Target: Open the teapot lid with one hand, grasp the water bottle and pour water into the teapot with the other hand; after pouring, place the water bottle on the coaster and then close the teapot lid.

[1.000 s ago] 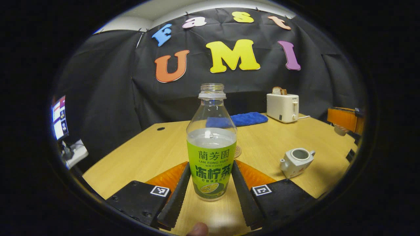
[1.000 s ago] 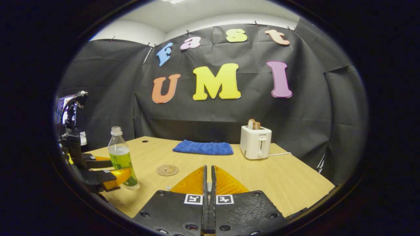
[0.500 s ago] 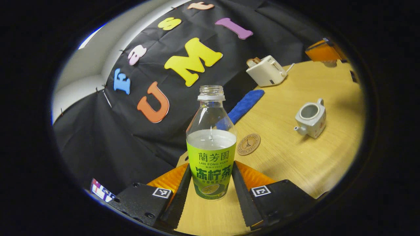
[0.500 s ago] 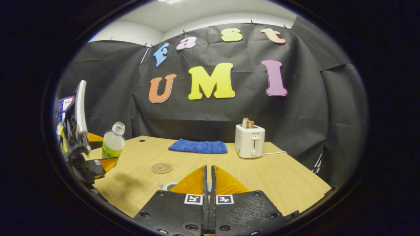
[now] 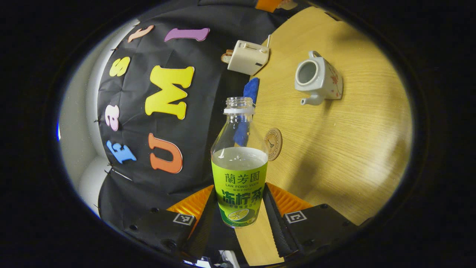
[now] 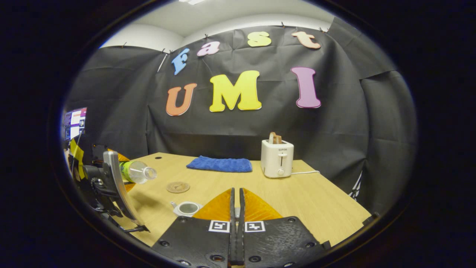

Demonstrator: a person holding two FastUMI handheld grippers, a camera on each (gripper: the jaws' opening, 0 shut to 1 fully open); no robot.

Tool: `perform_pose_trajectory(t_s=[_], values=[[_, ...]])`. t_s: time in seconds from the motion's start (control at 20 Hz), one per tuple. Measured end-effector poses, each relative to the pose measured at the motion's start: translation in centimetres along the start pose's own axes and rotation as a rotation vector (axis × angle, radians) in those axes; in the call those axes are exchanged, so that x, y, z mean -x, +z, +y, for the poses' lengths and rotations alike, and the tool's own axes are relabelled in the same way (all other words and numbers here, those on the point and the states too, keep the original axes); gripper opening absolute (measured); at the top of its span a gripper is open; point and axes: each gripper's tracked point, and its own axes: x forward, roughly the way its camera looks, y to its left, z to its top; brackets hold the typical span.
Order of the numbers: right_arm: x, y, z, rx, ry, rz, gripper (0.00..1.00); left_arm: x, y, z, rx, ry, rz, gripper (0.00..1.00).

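Bottle (image 5: 239, 163) now tipped sideways between left gripper's (image 5: 238, 219) fingers, above teapot (image 5: 317, 79).

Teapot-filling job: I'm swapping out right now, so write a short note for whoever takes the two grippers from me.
Left gripper: shut on the clear plastic water bottle with the green label, uncapped, tipped near level above the wooden table.
Right gripper: fingers together; whether they hold the lid cannot be told.
White ceramic teapot: lid off, mouth open, on the table. Round cork coaster: bare, beside it.
Done: lid off, bottle grasped.
Left: pour, stand bottle on coaster, close lid.
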Motion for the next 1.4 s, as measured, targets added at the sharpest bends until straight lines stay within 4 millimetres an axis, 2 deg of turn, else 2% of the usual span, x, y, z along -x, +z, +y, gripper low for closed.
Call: perform_pose_trajectory(t_s=[0.25, 0.55, 0.6, 0.65, 0.85, 1.05, 1.4], values=[[0.1, -0.4, -0.9, -0.018, -0.002, -0.001, 0.00, -0.2, 2.5, 0.1, -0.206, -0.018, -0.016, 0.73], [0.1, -1.3, -2.1, -0.037, -0.007, 0.009, 0.00, -0.8, 5.2, 0.6, -0.359, -0.016, -0.033, 0.73], [0.1, -1.4, -2.3, -0.040, -0.007, 0.009, 0.00, -0.8, 5.5, 0.5, -0.381, -0.015, -0.036, 0.70], [0.2, -1.5, -2.5, -0.043, -0.009, 0.008, 0.00, -0.9, 5.9, 0.6, -0.404, -0.012, -0.038, 0.73], [0.3, -2.2, -3.2, -0.055, -0.009, 0.018, 0.00, -0.8, 6.5, 0.9, -0.481, -0.001, -0.025, 0.73], [0.3, -2.2, -3.4, -0.063, -0.008, 0.015, 0.00, -0.8, 7.6, 2.5, -0.585, 0.052, -0.022, 0.73], [0.4, -2.4, -3.6, -0.065, -0.009, 0.017, 0.00, -1.3, 8.1, 2.4, -0.680, 0.067, -0.024, 0.73]])
